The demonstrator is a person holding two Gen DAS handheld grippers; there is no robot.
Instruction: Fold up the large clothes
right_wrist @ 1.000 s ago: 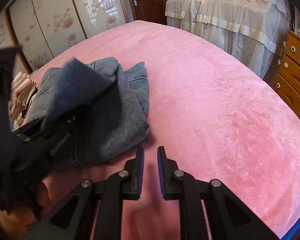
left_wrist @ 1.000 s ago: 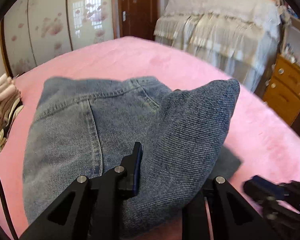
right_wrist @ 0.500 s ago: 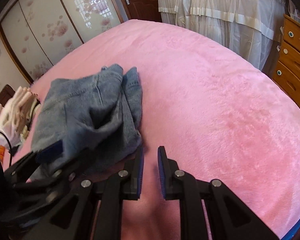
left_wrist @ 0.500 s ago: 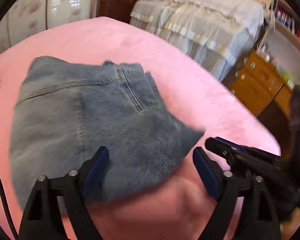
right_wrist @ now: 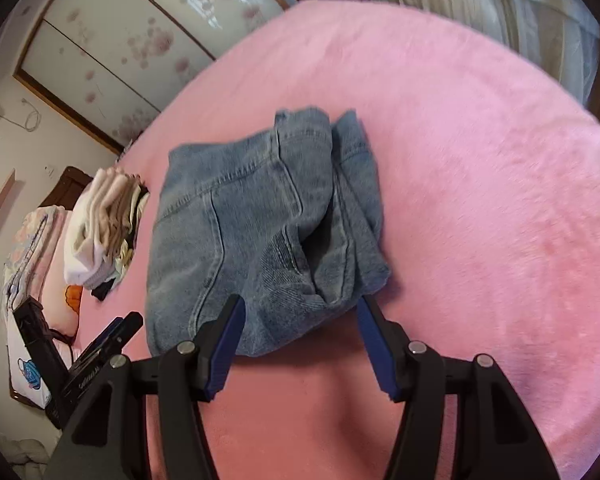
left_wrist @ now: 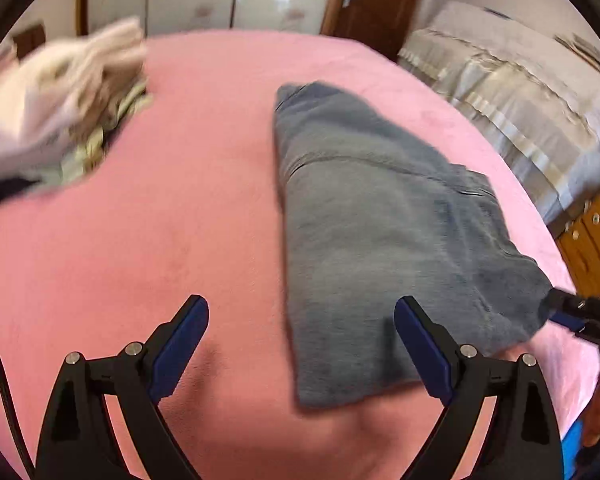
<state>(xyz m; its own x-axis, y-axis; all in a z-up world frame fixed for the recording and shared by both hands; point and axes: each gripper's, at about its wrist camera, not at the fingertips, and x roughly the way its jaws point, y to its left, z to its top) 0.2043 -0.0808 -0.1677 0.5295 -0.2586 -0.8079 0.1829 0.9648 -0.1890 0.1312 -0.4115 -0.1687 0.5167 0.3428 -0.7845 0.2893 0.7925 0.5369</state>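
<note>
Folded blue jeans (left_wrist: 379,220) lie flat on the pink bed cover (left_wrist: 160,220). My left gripper (left_wrist: 300,312) hovers low at their near left corner, its jaws wide and still opening; the corner reaches in between the blue pads (left_wrist: 184,332) but neither pad presses on it. In the right wrist view the jeans (right_wrist: 260,220) end right at my right gripper (right_wrist: 300,306), whose jaws are opening around the near fold without squeezing it. The right gripper (left_wrist: 571,316) shows at the jeans' far right corner, and the left gripper (right_wrist: 112,336) at lower left.
A stack of folded pale clothes (left_wrist: 60,100) (right_wrist: 104,228) sits on the bed to the left of the jeans. A cloth-draped piece of furniture (left_wrist: 519,80) and a wooden dresser (left_wrist: 591,240) stand beyond the bed's right edge. Pink cover (right_wrist: 479,160) stretches right.
The left gripper let go of the raised denim fold, opened wide and swung left; the jeans now lie flat. The right gripper went from shut to open and closed in on the jeans' near end.
</note>
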